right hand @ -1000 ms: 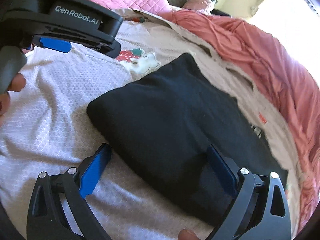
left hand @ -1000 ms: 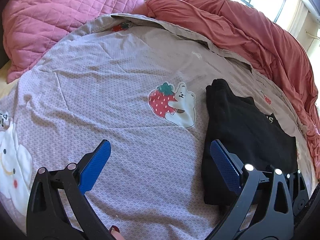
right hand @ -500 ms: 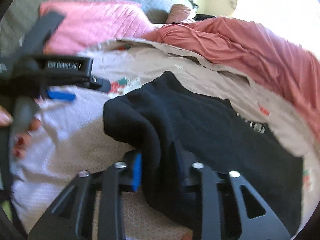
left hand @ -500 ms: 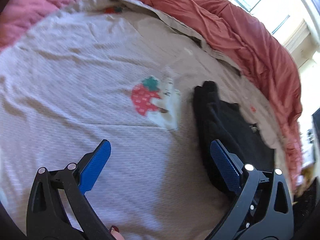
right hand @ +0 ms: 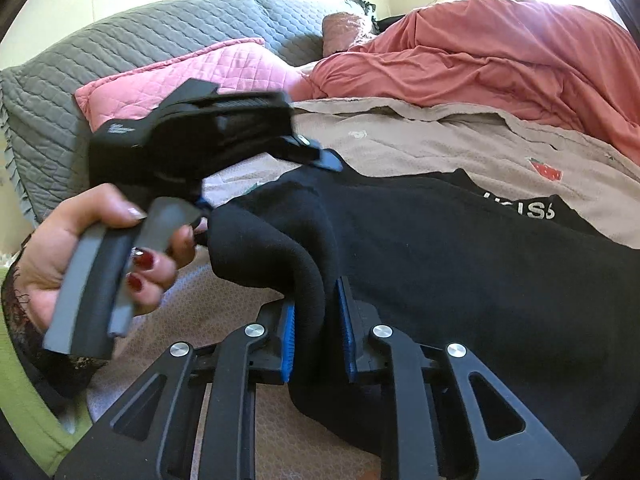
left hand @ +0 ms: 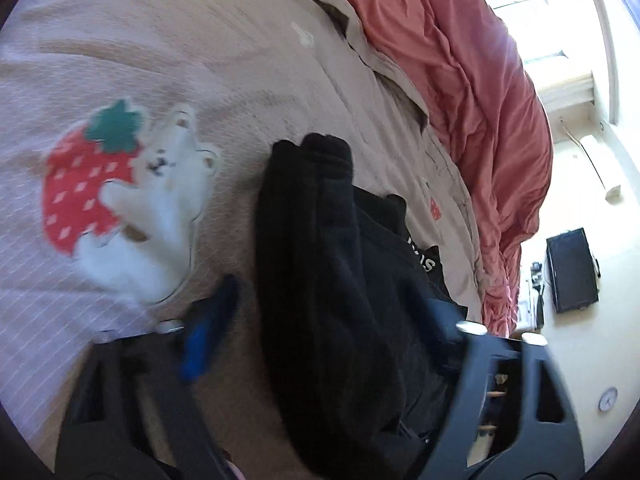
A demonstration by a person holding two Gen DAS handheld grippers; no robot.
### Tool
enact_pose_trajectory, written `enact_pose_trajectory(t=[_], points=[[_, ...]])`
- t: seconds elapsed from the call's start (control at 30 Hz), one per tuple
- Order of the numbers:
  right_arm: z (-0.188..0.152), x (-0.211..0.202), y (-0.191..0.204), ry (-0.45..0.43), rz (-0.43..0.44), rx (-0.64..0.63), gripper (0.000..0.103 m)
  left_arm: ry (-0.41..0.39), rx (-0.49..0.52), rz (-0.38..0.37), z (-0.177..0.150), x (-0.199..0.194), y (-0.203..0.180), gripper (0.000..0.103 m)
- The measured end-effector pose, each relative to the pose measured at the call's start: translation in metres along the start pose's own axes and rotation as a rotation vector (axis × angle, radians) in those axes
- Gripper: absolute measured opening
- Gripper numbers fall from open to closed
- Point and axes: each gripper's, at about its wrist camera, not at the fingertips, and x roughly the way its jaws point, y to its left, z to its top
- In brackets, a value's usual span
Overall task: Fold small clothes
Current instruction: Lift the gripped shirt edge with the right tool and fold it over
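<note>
both tongs are on the black garment (right hand: pixel 460 264), which lies partly folded on the beige strawberry-print bedspread (left hand: pixel 248 80). the right gripper (right hand: pixel 318 332) is pinched tight on a thick rolled fold at the garment's near edge, blue pads pressing the cloth from both sides. the left gripper (left hand: pixel 320 320) straddles the same fold further along, its fingers spread wide with cloth between them; motion blur hides whether it is squeezing yet. to do this well, i'd judge, the left should bite through all layers before any lift, then both should carry the edge over level, so the fold lands straight and the white lettering side stays flat. the pink pillow (right hand: pixel 192 68) and grey quilt (right hand: pixel 120 40) sit well apart behind. the rumpled coral duvet (left hand: pixel 460 80) bunches near the garment's far side and could crowd the fold's landing.
</note>
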Motion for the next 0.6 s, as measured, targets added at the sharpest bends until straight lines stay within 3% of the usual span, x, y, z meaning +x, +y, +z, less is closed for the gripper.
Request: enact_pose_trajectory(t=[0.17, 0.3, 0.5, 0.6], points=[[0.0, 0.006, 0.001, 0.016, -0.014, -0.019, 0.018, 0.022, 0.054, -0.025, 0.005, 0.014, 0.001, 0.044], [0.0, 0.009, 0.005, 0.023, -0.037, -0.039, 0.018, 0.017, 0.062, -0.066, 0.007, 0.015, 0.003, 0.018], [-0.001, 0.002, 0.007, 0.015, -0.052, -0.04, 0.018, -0.016, 0.078, -0.14, -0.002, -0.002, 0.001, 0.011], [-0.003, -0.008, 0.005, -0.004, -0.047, -0.025, 0.018, -0.035, 0.094, -0.13, -0.011, -0.01, -0.01, 0.01]])
